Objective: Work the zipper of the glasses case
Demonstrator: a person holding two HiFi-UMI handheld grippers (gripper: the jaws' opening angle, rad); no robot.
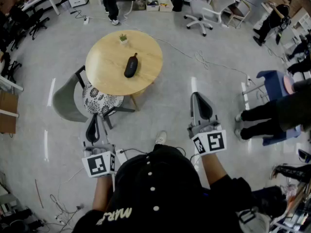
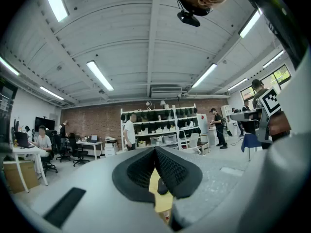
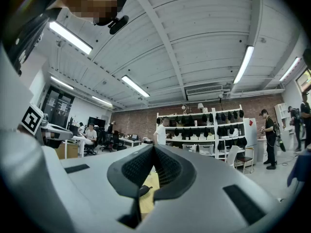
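Note:
A black oval glasses case (image 1: pixel 131 65) lies near the middle of a round wooden table (image 1: pixel 104 74). Both grippers hang over the floor, well short of the table, close to my body. My left gripper (image 1: pixel 92 126) is shut with nothing in it, and so is my right gripper (image 1: pixel 201 105). In the left gripper view the closed jaws (image 2: pixel 155 152) point toward the table, and the case (image 2: pixel 162 186) shows as a small dark shape below them. The right gripper view has the same closed jaws (image 3: pixel 154 147) with the case (image 3: pixel 145 189) far off on the yellow tabletop.
A small potted plant (image 1: pixel 123 38) stands at the table's far edge. A chair with a patterned cushion (image 1: pixel 99 100) is tucked at the near left of the table. Cables run across the floor. A seated person's legs (image 1: pixel 262 118) are at the right.

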